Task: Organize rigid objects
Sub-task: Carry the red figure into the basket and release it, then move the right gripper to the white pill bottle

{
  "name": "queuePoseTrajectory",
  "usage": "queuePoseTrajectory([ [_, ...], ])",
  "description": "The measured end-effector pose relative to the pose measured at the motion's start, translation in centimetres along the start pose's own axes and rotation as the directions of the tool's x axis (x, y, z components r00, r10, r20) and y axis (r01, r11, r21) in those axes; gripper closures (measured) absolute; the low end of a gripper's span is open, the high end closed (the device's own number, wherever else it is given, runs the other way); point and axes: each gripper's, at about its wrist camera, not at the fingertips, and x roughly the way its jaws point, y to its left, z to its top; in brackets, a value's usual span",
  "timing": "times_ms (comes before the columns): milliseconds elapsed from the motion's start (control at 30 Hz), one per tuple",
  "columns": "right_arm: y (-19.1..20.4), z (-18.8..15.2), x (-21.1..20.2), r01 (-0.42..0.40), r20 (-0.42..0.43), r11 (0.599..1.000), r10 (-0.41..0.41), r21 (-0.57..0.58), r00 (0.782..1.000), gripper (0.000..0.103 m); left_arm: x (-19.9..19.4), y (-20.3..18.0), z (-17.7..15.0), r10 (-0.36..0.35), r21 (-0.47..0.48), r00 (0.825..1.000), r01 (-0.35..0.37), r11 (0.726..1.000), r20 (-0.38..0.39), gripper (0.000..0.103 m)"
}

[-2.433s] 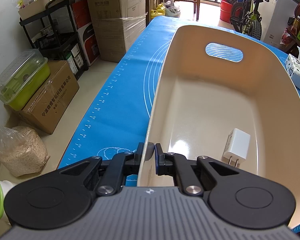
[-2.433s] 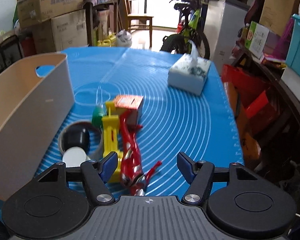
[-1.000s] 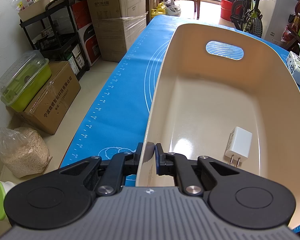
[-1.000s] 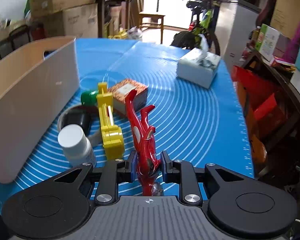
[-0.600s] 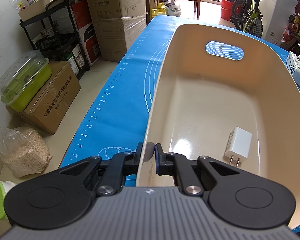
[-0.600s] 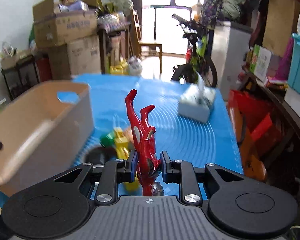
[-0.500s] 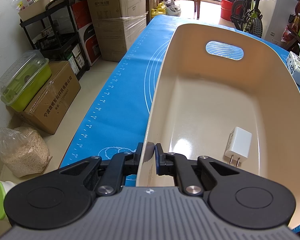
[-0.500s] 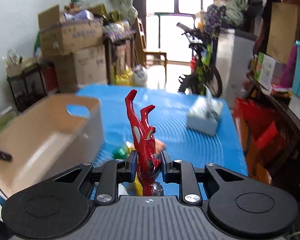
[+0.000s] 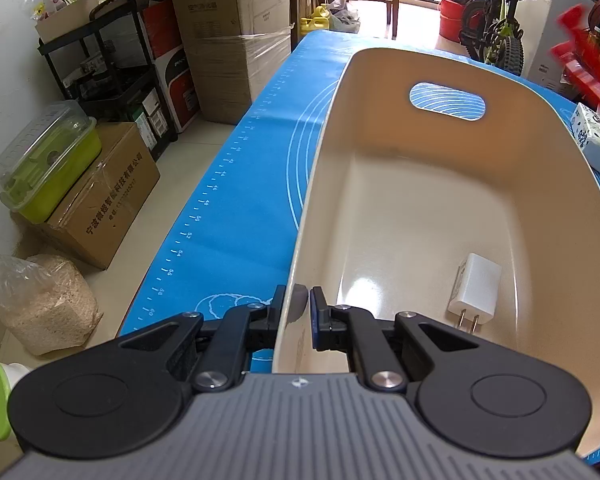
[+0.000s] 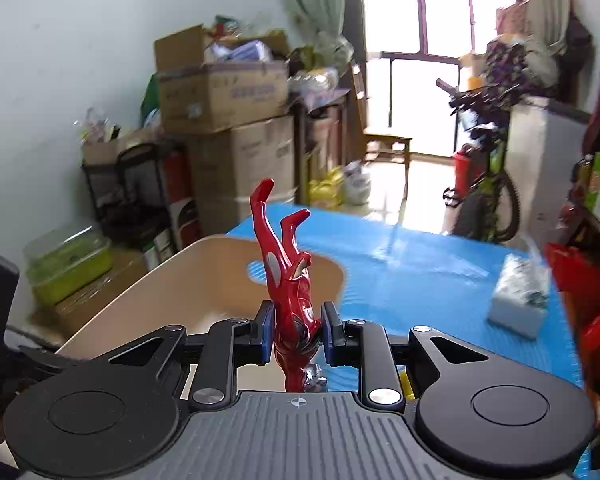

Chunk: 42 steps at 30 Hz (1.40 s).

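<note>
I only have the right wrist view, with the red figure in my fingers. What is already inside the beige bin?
Observer: One white charger, lying flat on the floor of the bin, close to the wall on the right of the left wrist view.
Operator: Is the left gripper gripping the bin?
Observer: Yes, its fingers are shut on the near rim, one inside the wall and one outside.
Operator: Where is there free floor for a drop?
Observer: The far half, below the handle cutout, is bare.
</note>
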Motion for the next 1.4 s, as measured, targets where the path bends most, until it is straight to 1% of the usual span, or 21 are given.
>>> queuePoseTrajectory([
  [167, 2.7, -1.2, 2.5, -0.045, -0.104, 0.999, 0.042, -0.028, 0.994, 0.07, 0.0, -0.2, 0.0, -0.002, 0.0, 1.0, 0.002, 1.0, 0.0, 0.09],
  [367, 4.6, -2.8, 4.1, -0.083, -0.19, 0.995, 0.071, -0.059, 0.979, 0.07, 0.0, -0.3, 0.0, -0.003, 0.001, 1.0, 0.003, 1.0, 0.0, 0.09],
  [467, 4.9, -3.5, 4.9, -0.09, -0.246, 0.993, 0.07, -0.071, 0.967, 0.07, 0.0, -0.3, 0.0, -0.005, 0.0, 1.0, 0.005, 1.0, 0.002, 0.09],
  [567, 5.6, -3.9, 5.1, -0.08, -0.258, 0.989, 0.045, -0.127, 0.965, 0.07, 0.1, -0.6, 0.0, -0.002, 0.003, 1.0, 0.002, 1.0, 0.0, 0.09],
  [767, 5.3, -3.7, 5.0, -0.089, -0.268, 0.991, 0.058, -0.105, 0.962, 0.07, 0.0, -0.6, 0.0, -0.004, 0.003, 1.0, 0.004, 1.0, 0.0, 0.09],
  [800, 5.2, -3.6, 4.9, -0.093, -0.269, 0.991, 0.064, -0.097, 0.961, 0.068, 0.0, -0.6, 0.0, -0.003, 0.003, 1.0, 0.003, 1.0, -0.002, 0.09],
  [833, 5.1, -3.6, 4.8, -0.096, -0.27, 0.992, 0.071, -0.083, 0.96, 0.066, 0.0, -0.6, 0.0, -0.002, 0.003, 1.0, 0.002, 1.0, -0.002, 0.09],
  [867, 4.9, -3.5, 4.8, -0.1, -0.27, 0.993, 0.079, -0.065, 0.96, 0.06, -0.1, -0.6, 0.0, -0.003, 0.003, 1.0, 0.003, 1.0, -0.002, 0.09],
  [900, 4.7, -3.4, 4.6, -0.103, -0.268, 0.993, 0.086, -0.05, 0.959, 0.057, -0.1, -0.6, 0.0, -0.003, 0.003, 1.0, 0.003, 1.0, -0.001, 0.09],
  [933, 4.5, -3.3, 4.4, -0.1, -0.263, 0.994, 0.087, -0.037, 0.961, 0.05, -0.1, -0.6, 0.0, -0.004, 0.003, 1.0, 0.004, 1.0, -0.001, 0.09],
  [967, 4.3, -3.2, 4.2, -0.098, -0.253, 0.995, 0.088, -0.026, 0.964, 0.047, -0.1, -0.5, 0.1, -0.006, 0.003, 1.0, 0.006, 1.0, -0.001, 0.09],
  [1033, 4.0, -3.0, 3.5, -0.101, -0.232, 0.995, 0.096, -0.011, 0.968, 0.046, -0.1, -0.6, 0.0, -0.006, 0.004, 1.0, 0.006, 1.0, -0.003, 0.09],
  [1200, 2.2, -2.3, 1.6, -0.085, -0.17, 0.996, 0.089, 0.032, 0.981, 0.04, -0.2, -0.5, 0.0, -0.006, 0.003, 1.0, 0.006, 1.0, -0.002, 0.09],
  [1300, 0.4, -1.8, 0.4, -0.067, -0.136, 0.995, 0.077, 0.081, 0.988, 0.037, -0.2, -0.6, 0.0, -0.007, 0.003, 1.0, 0.007, 1.0, -0.002, 0.09],
  [1400, -1.5, -1.7, -0.7, -0.032, -0.105, 0.994, 0.043, 0.106, 0.994, 0.033, -0.1, -0.6, 0.0, -0.008, 0.005, 1.0, 0.008, 1.0, -0.003, 0.09],
])
